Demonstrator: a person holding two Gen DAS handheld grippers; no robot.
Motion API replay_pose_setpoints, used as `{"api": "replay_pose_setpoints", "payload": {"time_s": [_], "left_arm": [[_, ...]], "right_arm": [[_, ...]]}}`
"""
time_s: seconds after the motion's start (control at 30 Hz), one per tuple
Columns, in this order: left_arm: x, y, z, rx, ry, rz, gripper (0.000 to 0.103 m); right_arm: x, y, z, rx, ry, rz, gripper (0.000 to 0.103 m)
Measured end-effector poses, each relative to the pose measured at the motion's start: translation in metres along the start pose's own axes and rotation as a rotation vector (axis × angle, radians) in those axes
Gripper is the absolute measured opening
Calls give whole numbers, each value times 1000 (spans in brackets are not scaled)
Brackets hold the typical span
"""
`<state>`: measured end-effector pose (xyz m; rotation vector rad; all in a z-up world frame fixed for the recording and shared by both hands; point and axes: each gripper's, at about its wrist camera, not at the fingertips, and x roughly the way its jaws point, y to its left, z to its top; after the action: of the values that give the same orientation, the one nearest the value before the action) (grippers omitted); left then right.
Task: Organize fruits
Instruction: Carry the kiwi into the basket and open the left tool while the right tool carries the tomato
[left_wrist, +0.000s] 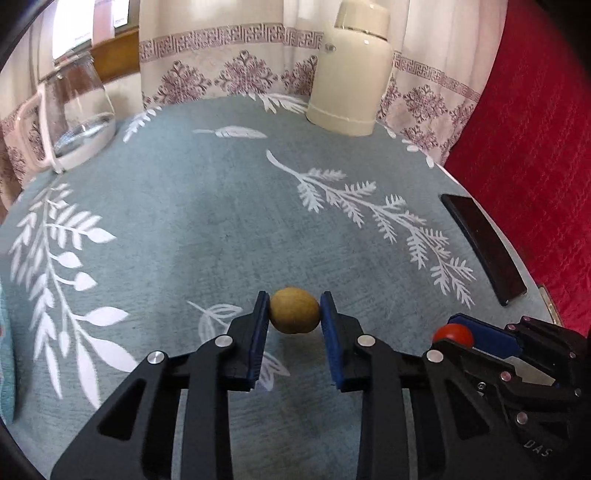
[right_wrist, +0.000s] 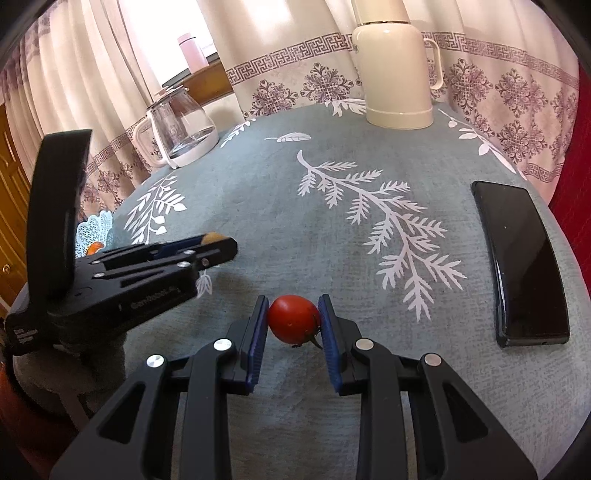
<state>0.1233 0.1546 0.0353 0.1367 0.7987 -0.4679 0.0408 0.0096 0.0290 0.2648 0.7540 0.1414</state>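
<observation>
Tablecloth (right_wrist: 258, 184), grey-blue woven fabric w/ white leaf prints, covers the round table you're working over. Behind it hangs pale curtain (right_wrist: 303, 81) w/ purple pattern. At the far edge stands a cream, smooth thermos jug (right_wrist: 395, 74); far left, a clear glass pitcher (right_wrist: 181, 129) w/ white handle and a little water in it. A glossy black flat phone (right_wrist: 524, 266) lies to your right. Your left gripper (left_wrist: 294, 312) is clamped on a round, matte tan-brown fruit (left_wrist: 294, 311), pads touching both sides. Your right gripper (right_wrist: 293, 319) is clamped on a smooth, shiny red cherry tomato (right_wrist: 291, 318), stem down. Both fruits sit just above the cloth; the grippers are side by side.
</observation>
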Motion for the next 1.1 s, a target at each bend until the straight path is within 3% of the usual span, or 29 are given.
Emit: {"api": "replay_pose_setpoints", "payload": {"time_s": [0.5, 1.1], "left_arm": [[-57, 42, 1, -85, -115, 135, 29], [-117, 142, -23, -266, -194, 311, 29]], "right_arm": [[-7, 30, 5, -41, -19, 38, 28], [-1, 88, 13, -117, -13, 120, 28]]}}
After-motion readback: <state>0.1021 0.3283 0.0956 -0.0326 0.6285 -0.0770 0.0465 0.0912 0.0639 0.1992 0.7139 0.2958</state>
